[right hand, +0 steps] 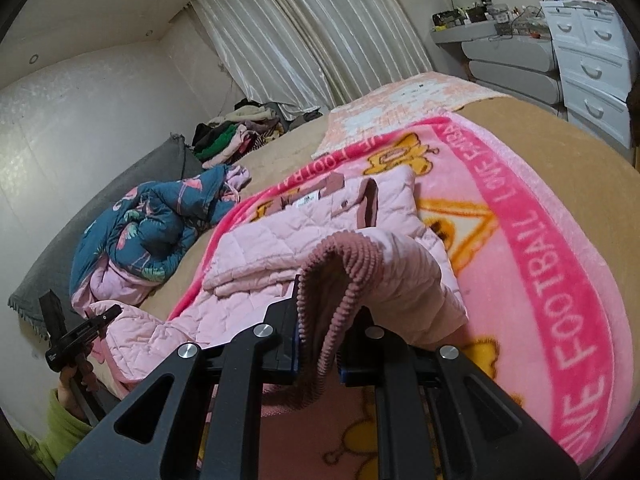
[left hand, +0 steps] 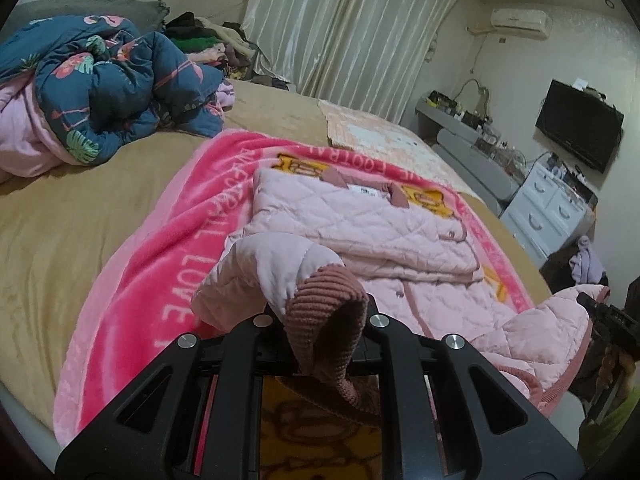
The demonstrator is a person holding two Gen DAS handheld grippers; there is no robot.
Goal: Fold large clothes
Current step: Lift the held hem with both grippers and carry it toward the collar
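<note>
A pale pink quilted jacket (left hand: 360,216) lies partly folded on a bright pink blanket (left hand: 160,240) on the bed, collar at the far end. My left gripper (left hand: 322,320) is shut on a bottom corner of the jacket, and its dusty-rose ribbed trim (left hand: 332,320) droops over the jaws. In the right wrist view, my right gripper (right hand: 320,320) is shut on the jacket's (right hand: 272,240) other bottom corner, ribbed trim (right hand: 340,272) bunched between the jaws. Both corners are held up off the blanket (right hand: 540,280). Each view shows the other gripper at its edge: right gripper (left hand: 608,316), left gripper (right hand: 80,332).
A rumpled blue floral quilt (left hand: 100,92) lies at the bed's far left, with a pile of clothes (left hand: 208,40) behind it by the curtain (left hand: 352,28). White drawers (left hand: 548,208) and a wall TV (left hand: 580,128) stand right of the bed. A peach mat (right hand: 400,108) lies beyond the blanket.
</note>
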